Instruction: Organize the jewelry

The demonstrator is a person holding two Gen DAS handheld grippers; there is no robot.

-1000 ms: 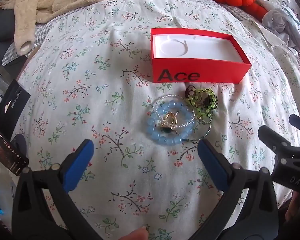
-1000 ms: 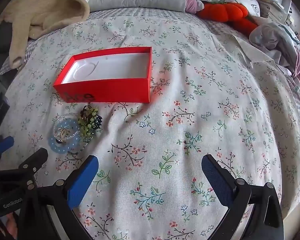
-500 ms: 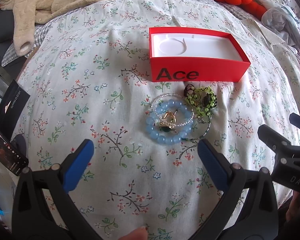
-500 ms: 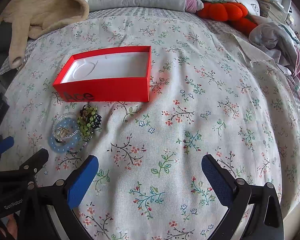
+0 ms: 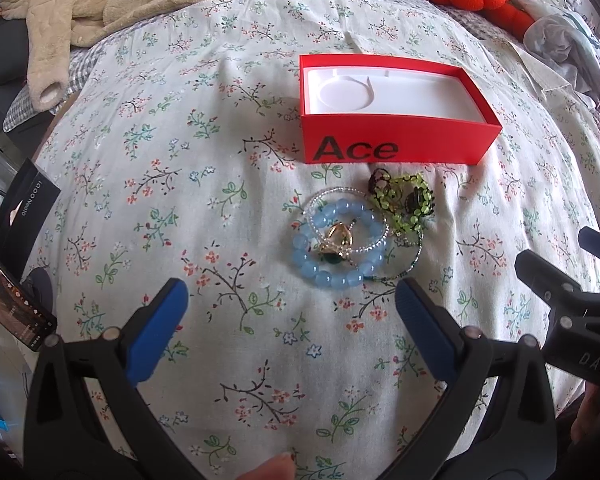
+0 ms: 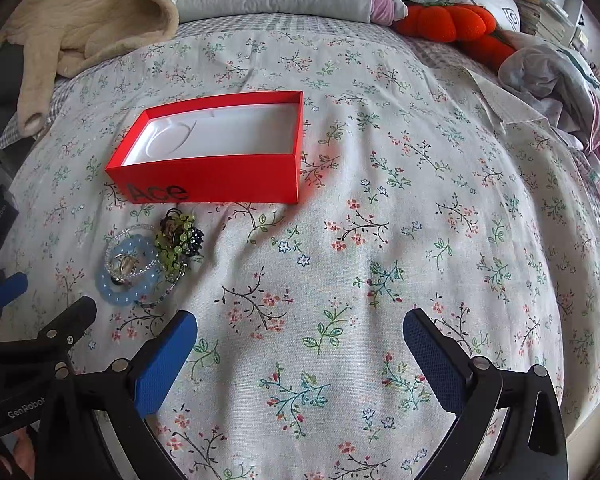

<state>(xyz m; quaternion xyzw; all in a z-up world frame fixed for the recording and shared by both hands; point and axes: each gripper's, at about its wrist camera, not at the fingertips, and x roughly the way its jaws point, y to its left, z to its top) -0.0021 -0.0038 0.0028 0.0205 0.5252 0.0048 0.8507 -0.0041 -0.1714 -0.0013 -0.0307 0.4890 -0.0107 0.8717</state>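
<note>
Jewelry pile [image 5: 352, 236] sits on the floral bed cover [image 5: 220, 184], just in front of the red box [image 5: 396, 148], none of it boxed yet. Left to right in the left wrist view: black carton [image 5: 22, 216] at the bed's left edge, beige garment [image 5: 100, 4] far back, then left tool [image 5: 288, 312] with fingers spread wide, empty, hovering just short of the pile. Blue bead bracelet [image 5: 332, 252] lies flat with a clear bead strand [image 5: 340, 204] looped over it and a gold ring piece [image 5: 336, 238] in the middle. Green bead cluster [image 5: 404, 200] touches it on the right, thin chain trailing below. Box is open, white insert bare. Right tool [image 6: 300, 350] also spread, empty, over bare cover well right of the pile; orange plush [image 6: 452, 20] far back.

Handling guess: all light, small, beads smooth and round so likely to slip; strands limp and tangled, one lift may drag neighbours. Best pinch is across the blue bracelet's near rim, where it is thickest and clear of the ring.
</note>
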